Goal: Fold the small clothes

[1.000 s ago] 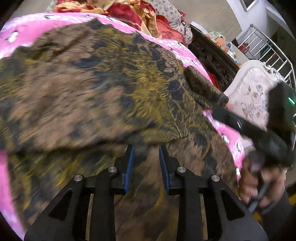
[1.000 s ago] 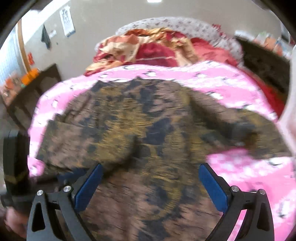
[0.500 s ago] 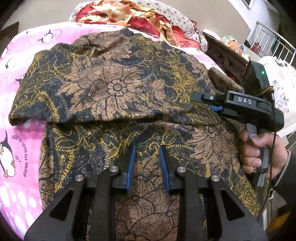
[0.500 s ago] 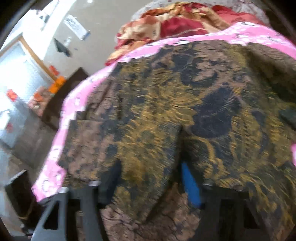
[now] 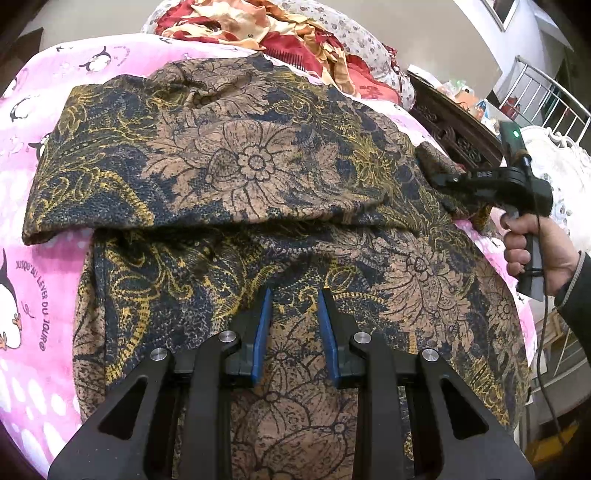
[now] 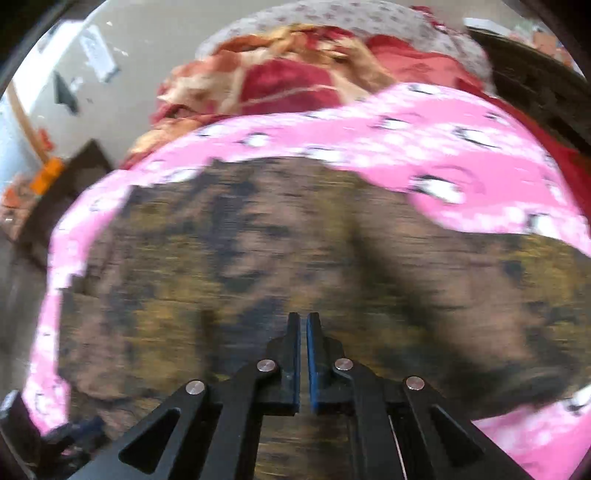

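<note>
A brown, navy and gold floral batik garment (image 5: 251,173) lies on the pink penguin blanket (image 5: 29,280), its far part folded over towards me along a crease across the middle. My left gripper (image 5: 293,295) hovers over the near part, jaws slightly apart with cloth showing between them. My right gripper (image 5: 443,182) shows at the garment's right edge, by a cloth corner (image 5: 430,157). In the blurred right wrist view the garment (image 6: 295,258) fills the middle and the right gripper (image 6: 303,317) has its jaws nearly together; cloth between them is not discernible.
A heap of red and orange bedding (image 5: 266,26) lies at the far end of the bed. A dark carved wooden cabinet (image 5: 454,125) and a white ornate chair (image 5: 565,162) stand right of the bed. Pink blanket (image 6: 424,140) shows beyond the garment.
My right gripper went from wide open to nearly shut and moved to the garment's right edge. The left wrist view steadied; the left jaws kept their narrow gap.
</note>
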A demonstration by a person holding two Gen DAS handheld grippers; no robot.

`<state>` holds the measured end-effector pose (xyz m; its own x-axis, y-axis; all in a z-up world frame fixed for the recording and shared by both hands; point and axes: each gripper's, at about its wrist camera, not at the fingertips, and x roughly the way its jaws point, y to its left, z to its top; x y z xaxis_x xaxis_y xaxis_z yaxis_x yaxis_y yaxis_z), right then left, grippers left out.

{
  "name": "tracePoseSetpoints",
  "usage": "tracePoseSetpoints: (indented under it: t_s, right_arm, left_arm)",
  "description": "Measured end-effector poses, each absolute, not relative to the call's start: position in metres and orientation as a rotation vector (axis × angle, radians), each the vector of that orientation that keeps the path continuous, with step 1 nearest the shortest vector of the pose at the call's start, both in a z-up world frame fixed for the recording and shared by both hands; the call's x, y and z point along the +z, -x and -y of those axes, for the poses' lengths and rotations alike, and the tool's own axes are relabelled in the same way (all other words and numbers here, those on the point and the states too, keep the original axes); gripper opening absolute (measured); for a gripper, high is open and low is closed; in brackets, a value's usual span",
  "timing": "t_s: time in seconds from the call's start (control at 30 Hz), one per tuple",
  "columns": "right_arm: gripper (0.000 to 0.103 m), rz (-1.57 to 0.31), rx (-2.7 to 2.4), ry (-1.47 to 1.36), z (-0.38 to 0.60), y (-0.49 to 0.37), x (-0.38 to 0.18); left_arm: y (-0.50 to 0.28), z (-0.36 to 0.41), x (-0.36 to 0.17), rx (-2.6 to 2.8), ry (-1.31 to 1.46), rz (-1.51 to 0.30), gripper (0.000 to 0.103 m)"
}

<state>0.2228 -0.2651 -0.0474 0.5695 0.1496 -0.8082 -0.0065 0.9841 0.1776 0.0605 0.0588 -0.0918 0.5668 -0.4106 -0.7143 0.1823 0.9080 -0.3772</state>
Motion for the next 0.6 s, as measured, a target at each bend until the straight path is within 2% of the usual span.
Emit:
tracePoseSetpoints:
  t_s: [0.13, 0.27, 0.43, 0.6]
  right_arm:
    - [0.002, -0.936, 0.321, -0.341, 0.276, -0.209, -0.043]
    - [0.002, -0.929, 0.435, -0.299, 0.233, -0.205, -0.049]
    - [0.002, -0.998, 0.456, -0.244, 0.199, -0.217, -0.082]
    - [0.002, -0.908, 0.427, -0.224, 0.205, -0.204, -0.075]
  left_arm:
    - [-0.059, -0.060, -0.093, -0.351, 0.276, -0.905, 0.025]
    - [-0.060, -0.061, -0.093, -0.353, 0.281, -0.906, 0.025]
    - [-0.060, -0.061, -0.093, -0.353, 0.283, -0.906, 0.025]
    - [-0.062, -0.061, -0.093, -0.356, 0.290, -0.905, 0.025]
